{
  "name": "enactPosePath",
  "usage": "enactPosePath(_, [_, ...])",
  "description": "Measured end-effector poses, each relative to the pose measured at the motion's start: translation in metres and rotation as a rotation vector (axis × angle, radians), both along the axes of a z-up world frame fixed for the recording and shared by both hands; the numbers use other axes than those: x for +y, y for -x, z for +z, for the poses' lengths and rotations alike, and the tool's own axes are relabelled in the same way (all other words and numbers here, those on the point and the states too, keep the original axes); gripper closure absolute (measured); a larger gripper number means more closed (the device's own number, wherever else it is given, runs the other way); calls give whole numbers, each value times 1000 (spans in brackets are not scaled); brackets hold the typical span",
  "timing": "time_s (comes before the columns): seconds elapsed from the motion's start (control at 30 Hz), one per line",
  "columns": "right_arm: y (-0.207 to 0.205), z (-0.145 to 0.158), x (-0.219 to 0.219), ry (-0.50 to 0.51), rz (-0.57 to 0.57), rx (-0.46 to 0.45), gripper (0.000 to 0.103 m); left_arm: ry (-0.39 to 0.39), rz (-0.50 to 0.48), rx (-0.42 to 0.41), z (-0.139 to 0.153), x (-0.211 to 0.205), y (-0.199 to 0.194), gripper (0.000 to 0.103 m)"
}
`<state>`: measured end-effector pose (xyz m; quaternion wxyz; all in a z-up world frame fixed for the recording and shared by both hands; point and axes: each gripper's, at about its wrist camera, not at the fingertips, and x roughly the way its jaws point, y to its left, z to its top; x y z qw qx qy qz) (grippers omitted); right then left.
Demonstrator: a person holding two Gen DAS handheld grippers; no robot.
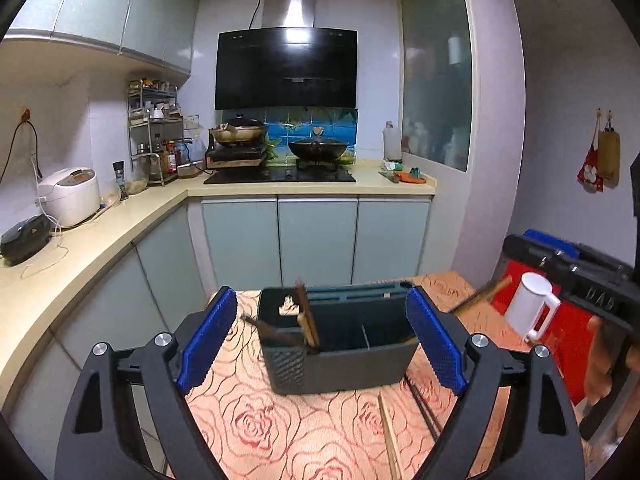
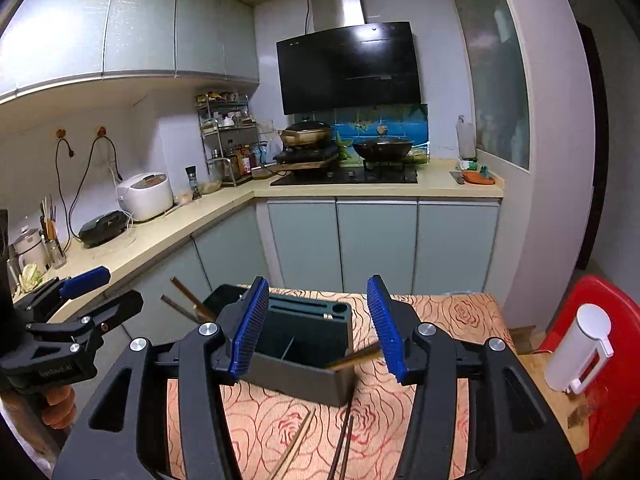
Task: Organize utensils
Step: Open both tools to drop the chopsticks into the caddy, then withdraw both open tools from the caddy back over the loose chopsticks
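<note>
- Since the loose chopsticks (image 2: 298, 446) lie on the rose-patterned tablecloth (image 2: 452, 316) at the lower middle of the right wrist view, in front of the dark utensil holder (image 2: 308, 376), their long axes run toward that holder
- Right gripper (image 2: 320, 326) sits directly above them with jaws parted; a brown stick (image 2: 352, 358) pokes past its right pad, unclamped as far as I can see
- Left gripper (image 1: 320, 344) is spread wide around the holder, empty; the right looks nearer

Dim indoor light, cool cast — glare patch on black range hood (image 1: 286, 68) from overhead source. Strong fisheye bending, dark vignette at corners. Motion blur on white jug (image 1: 530, 306) — centre sharp.
</note>
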<state>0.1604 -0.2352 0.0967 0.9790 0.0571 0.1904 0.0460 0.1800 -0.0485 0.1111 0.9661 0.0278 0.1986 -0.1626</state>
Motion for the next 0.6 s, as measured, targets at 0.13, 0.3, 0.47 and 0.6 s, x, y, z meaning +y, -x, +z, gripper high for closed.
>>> enactPosePath(0.13, [16, -7, -3, 1, -2, 4, 53, -4, 7, 8, -11, 7, 14, 19])
enactPosePath(0.3, [38, -25, -7, 3, -17, 14, 47, -22, 20, 24, -32, 17, 34, 19])
enactPosePath(0.47, [56, -58, -9, 11, -26, 54, 47, -32, 31, 52, -57, 25, 52, 19])
enactPosePath(0.6, [67, -86, -10, 17, -40, 93, 47, -41, 47, 92, -85, 30, 65, 19])
